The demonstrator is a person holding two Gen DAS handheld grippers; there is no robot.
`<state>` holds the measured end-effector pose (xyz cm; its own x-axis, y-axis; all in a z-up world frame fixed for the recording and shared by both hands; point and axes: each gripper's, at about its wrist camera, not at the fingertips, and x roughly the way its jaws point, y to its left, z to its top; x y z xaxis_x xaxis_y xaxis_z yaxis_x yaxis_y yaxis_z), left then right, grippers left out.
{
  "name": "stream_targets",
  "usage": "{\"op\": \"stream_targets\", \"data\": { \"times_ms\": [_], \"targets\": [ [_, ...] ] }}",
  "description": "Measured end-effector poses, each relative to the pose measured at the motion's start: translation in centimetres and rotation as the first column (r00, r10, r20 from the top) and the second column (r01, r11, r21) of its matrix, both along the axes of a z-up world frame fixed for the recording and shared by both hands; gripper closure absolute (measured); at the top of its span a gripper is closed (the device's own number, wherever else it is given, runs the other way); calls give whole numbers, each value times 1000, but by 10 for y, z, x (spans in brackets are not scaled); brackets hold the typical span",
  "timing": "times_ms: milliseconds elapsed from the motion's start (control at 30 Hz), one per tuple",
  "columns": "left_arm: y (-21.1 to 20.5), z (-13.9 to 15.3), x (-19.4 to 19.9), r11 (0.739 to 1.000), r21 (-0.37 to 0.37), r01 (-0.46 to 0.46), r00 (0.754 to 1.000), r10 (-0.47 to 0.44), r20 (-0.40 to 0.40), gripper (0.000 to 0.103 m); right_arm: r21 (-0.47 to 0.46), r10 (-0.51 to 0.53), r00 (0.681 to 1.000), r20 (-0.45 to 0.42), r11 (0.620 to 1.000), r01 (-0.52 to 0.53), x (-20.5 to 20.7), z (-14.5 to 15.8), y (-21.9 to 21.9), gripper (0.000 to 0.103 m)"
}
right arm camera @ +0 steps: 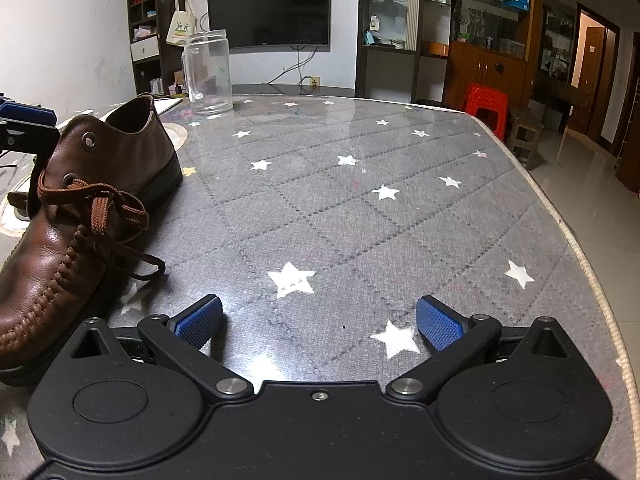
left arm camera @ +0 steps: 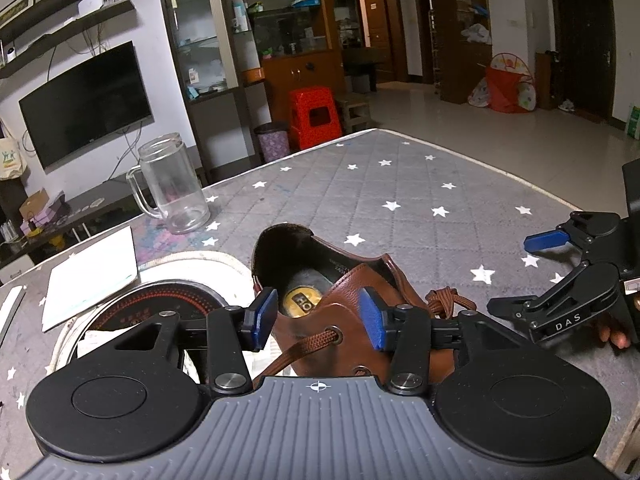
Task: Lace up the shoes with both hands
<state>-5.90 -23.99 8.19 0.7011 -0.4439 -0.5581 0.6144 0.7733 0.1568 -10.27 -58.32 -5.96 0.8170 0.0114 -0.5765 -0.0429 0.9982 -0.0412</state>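
The brown shoe (left arm camera: 344, 300) sits on the desk (left arm camera: 400, 192); the left gripper (left arm camera: 318, 316) straddles its collar, half-open, not pressing; the right gripper (right arm camera: 320, 322), at shoe's 3 o'clock, gapes wide, empty

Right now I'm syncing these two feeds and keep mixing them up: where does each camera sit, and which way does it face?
Left wrist: on the left gripper, looking down over the brown shoe between its blue pads; the right gripper and fingers show at right.
Right wrist: on the right gripper, open over the starred table cover, shoe at left.
Shared: shoe, laces, glass mug, television.
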Motion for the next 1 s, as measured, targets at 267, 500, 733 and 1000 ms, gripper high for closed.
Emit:
{"op": "stream_targets", "data": {
  "times_ms": [267, 500, 733, 1000],
  "targets": [
    [7, 0, 4, 1000, -21, -3, 1000, 3, -2, 49, 15, 2, 1000, -9, 1000, -2, 2, 2, -3, 2],
    [27, -4, 4, 995, -98, -14, 1000, 12, -22, 49, -42, 94, 996, -2, 995, -94, -7, 19, 13, 39],
    [48, -8, 4, 983, -178, -43, 998, 34, -53, 49, -52, 280, 956, 91, 960, -276, -30, 61, 45, 71],
    [58, -11, 4, 973, -224, -55, 997, 40, -71, 49, -195, 518, 845, 132, 849, -490, -33, 83, 110, 89]
  ]
}}
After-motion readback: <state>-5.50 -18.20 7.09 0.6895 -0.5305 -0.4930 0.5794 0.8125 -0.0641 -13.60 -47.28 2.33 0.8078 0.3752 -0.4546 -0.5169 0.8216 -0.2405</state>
